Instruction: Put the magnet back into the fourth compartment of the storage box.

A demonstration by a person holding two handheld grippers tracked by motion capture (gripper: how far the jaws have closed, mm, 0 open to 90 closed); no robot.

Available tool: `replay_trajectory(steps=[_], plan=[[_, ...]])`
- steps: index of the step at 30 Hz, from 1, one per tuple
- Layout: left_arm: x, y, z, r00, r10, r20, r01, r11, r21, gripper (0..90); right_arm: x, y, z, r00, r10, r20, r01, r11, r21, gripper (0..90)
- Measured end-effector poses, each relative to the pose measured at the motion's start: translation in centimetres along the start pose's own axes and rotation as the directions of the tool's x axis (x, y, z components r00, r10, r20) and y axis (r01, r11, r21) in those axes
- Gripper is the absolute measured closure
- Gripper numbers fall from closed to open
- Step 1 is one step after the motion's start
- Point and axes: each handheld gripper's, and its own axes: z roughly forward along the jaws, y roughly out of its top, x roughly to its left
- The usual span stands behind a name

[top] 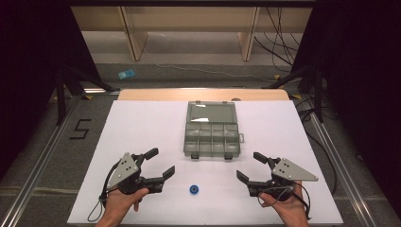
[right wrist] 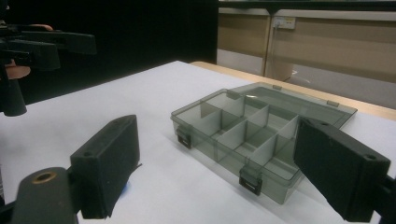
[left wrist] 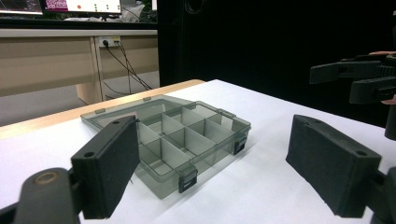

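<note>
One compartment box (top: 211, 128), one blue wheel (top: 194, 189), two claws.

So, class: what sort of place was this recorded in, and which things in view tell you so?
Probably a lab or recording workspace, not a home: a white table flanked by black curtains, loose cables on the floor, and computer monitors on a desk behind.

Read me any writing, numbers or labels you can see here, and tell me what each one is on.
"5": black tape on the floor, left of the table.
Monitors behind the desk in the left gripper view: coloured content, too small and blurred to read.
Box, blue ring, left gripper and right gripper: no readable text.
</note>
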Motion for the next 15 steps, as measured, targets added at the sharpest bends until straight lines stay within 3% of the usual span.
replay_trajectory(steps=[5, 12, 15], plan=[[0.0, -0.03, 0.06, 1.0, -0.001, 0.005, 0.001, 1.0, -0.007, 16.4, 0.16, -0.03, 0.05, 0.9999, -0.001, 0.013, 0.001, 1.0, 0.003, 15.6], [-0.01, 0.02, -0.05, 1.0, 0.001, -0.005, -0.001, 1.0, 0.004, 16.4, 0.36, 0.03, 0.13, 0.9997, -0.023, -0.005, 0.023, 0.999, 0.025, 15.6], [0.02, -0.02, 0.06, 1.0, 0.0, 0.004, 0.0, 1.0, -0.008, 16.4, 0.49, -0.02, 0.3, 0.9997, -0.022, -0.011, 0.022, 1.0, 0.009, 15.7]])
